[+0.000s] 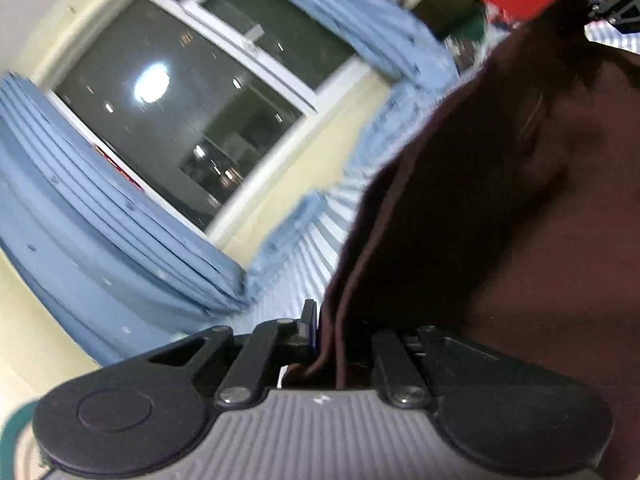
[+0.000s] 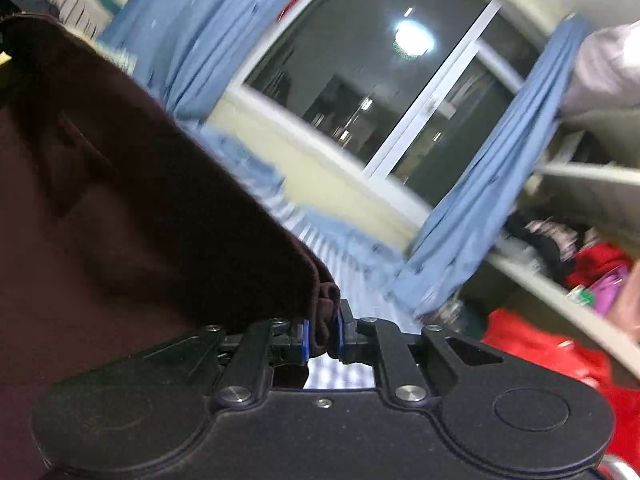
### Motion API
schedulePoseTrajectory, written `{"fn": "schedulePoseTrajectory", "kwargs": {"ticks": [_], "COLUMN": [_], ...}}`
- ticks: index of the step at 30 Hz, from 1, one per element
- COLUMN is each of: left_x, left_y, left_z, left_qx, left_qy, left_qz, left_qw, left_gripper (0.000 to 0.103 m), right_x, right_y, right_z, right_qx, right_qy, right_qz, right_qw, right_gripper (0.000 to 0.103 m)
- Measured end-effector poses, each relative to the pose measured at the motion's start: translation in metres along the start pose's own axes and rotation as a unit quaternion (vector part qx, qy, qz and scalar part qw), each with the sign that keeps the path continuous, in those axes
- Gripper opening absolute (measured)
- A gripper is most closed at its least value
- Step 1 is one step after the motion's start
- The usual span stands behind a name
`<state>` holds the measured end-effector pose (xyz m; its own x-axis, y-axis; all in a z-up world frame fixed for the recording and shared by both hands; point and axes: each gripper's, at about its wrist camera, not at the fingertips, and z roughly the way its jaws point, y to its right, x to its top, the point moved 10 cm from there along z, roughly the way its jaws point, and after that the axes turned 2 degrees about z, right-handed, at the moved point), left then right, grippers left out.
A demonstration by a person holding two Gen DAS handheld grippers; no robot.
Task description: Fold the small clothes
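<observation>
While both views are blurred, a dark maroon garment (image 1: 500, 200) is seen stretched between the two claws and held up in front of a dark window (image 1: 180, 92) framed by blue curtains (image 1: 120, 248). An edge of the garment is pinched in the left claw (image 1: 326, 332), whose jaws are drawn narrow on the cloth, with the fabric spread away to the right of that view. A bunched corner of the same garment (image 2: 120, 200) is clamped between the blue pads of the right claw (image 2: 322, 334), likewise nearly closed. Blue-and-white striped bedding (image 2: 352, 284) is seen below, and red clothes (image 2: 552, 352) are piled near shelves (image 2: 580, 172) at the right.
</observation>
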<state>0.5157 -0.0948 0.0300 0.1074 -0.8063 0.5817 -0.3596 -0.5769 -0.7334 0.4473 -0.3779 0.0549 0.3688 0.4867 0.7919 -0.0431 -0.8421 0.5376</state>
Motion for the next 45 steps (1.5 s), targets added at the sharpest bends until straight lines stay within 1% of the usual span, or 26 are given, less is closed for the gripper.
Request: {"fn": "schedulePoseTrajectory", "kwargs": {"ticks": [4,7,10,13,14,15,16,17,18,19,20,22,23,24,26,29,31,32,34,35,36,37,38,41,44,45], "left_x": [-0.022,-0.038,-0.047,-0.048,-0.048,-0.049,-0.051,-0.051,-0.052,-0.053,-0.055,-0.065,-0.071,-0.078,-0.091,-0.103,-0.106,-0.107,-0.114,-0.117,-0.12,-0.122,-0.122,-0.125,-0.125,-0.125], "left_y": [0.026,0.043,0.05,0.053,0.052,0.05,0.055,0.05,0.045,0.037,0.026,0.007,-0.003,-0.012,-0.021,-0.021,-0.019,-0.014,-0.012,-0.01,-0.007,-0.004,-0.001,0.007,0.017,0.02], "left_z": [0.065,0.098,0.119,0.128,0.13,0.132,0.127,0.128,0.127,0.123,0.122,0.118,0.119,0.12,0.121,0.115,0.116,0.118,0.126,0.131,0.133,0.136,0.137,0.137,0.137,0.136], "left_qx": [-0.053,-0.07,-0.074,-0.072,-0.071,-0.071,-0.069,-0.065,-0.067,-0.078,-0.095,-0.113,-0.113,-0.111,-0.114,-0.131,-0.133,-0.122,-0.086,-0.07,-0.065,-0.066,-0.065,-0.034,-0.016,-0.012], "left_qy": [-0.053,-0.079,-0.083,-0.079,-0.075,-0.071,-0.066,-0.06,-0.051,-0.044,-0.039,-0.041,-0.049,-0.058,-0.072,-0.079,-0.079,-0.088,-0.117,-0.13,-0.138,-0.142,-0.141,-0.132,-0.12,-0.119], "left_qz": [-0.012,-0.003,-0.002,0.003,0.002,-0.004,-0.014,-0.032,-0.056,-0.086,-0.12,-0.178,-0.205,-0.229,-0.263,-0.312,-0.323,-0.32,-0.308,-0.302,-0.303,-0.311,-0.315,-0.299,-0.281,-0.279], "left_qw": [0.9971,0.9944,0.9938,0.9943,0.9946,0.9949,0.9953,0.9956,0.9948,0.9923,0.9874,0.9766,0.971,0.9654,0.9553,0.9376,0.9336,0.9355,0.9404,0.9419,0.9408,0.9373,0.9364,0.9443,0.952,0.9527], "left_gripper": [0.011,0.011,0.013,0.018,0.023,0.029,0.046,0.068,0.08,0.098,0.103,0.103,0.103,0.103,0.102,0.103,0.103,0.103,0.1,0.093,0.089,0.085,0.085,0.085,0.085,0.085], "right_x": [-0.029,-0.042,-0.045,-0.046,-0.049,-0.05,-0.052,-0.056,-0.061,-0.065,-0.07,-0.077,-0.079,-0.08,-0.082,-0.088,-0.097,-0.101,-0.112,-0.115,-0.116,-0.113,-0.109,-0.092,-0.084,-0.083], "right_y": [-0.031,-0.047,-0.055,-0.061,-0.063,-0.063,-0.064,-0.06,-0.059,-0.057,-0.054,-0.048,-0.043,-0.037,-0.024,0.0,0.016,0.024,0.033,0.035,0.034,0.03,0.026,0.006,-0.01,-0.013], "right_z": [0.062,0.092,0.11,0.118,0.118,0.12,0.119,0.121,0.118,0.118,0.119,0.118,0.117,0.115,0.112,0.113,0.117,0.12,0.127,0.129,0.13,0.13,0.13,0.127,0.134,0.138], "right_qx": [0.047,0.066,0.072,0.079,0.082,0.083,0.081,0.082,0.086,0.095,0.107,0.134,0.148,0.159,0.165,0.163,0.142,0.131,0.098,0.09,0.096,0.111,0.127,0.162,0.151,0.145], "right_qy": [-0.058,-0.082,-0.09,-0.096,-0.099,-0.1,-0.101,-0.102,-0.104,-0.106,-0.11,-0.115,-0.114,-0.11,-0.097,-0.086,-0.087,-0.089,-0.102,-0.106,-0.107,-0.107,-0.104,-0.094,-0.103,-0.107], "right_qz": [0.007,0.013,0.02,0.038,0.045,0.05,0.056,0.064,0.078,0.096,0.116,0.163,0.191,0.224,0.276,0.361,0.417,0.437,0.462,0.465,0.465,0.46,0.451,0.401,0.346,0.341], "right_qw": [0.997,0.994,0.993,0.992,0.991,0.99,0.99,0.989,0.988,0.985,0.981,0.971,0.964,0.955,0.942,0.914,0.894,0.885,0.875,0.874,0.874,0.874,0.877,0.897,0.92,0.923], "right_gripper": [0.013,0.013,0.014,0.018,0.018,0.024,0.035,0.042,0.062,0.076,0.079,0.086,0.089,0.095,0.098,0.098,0.096,0.095,0.084,0.08,0.077,0.077,0.077,0.077,0.068,0.064]}}
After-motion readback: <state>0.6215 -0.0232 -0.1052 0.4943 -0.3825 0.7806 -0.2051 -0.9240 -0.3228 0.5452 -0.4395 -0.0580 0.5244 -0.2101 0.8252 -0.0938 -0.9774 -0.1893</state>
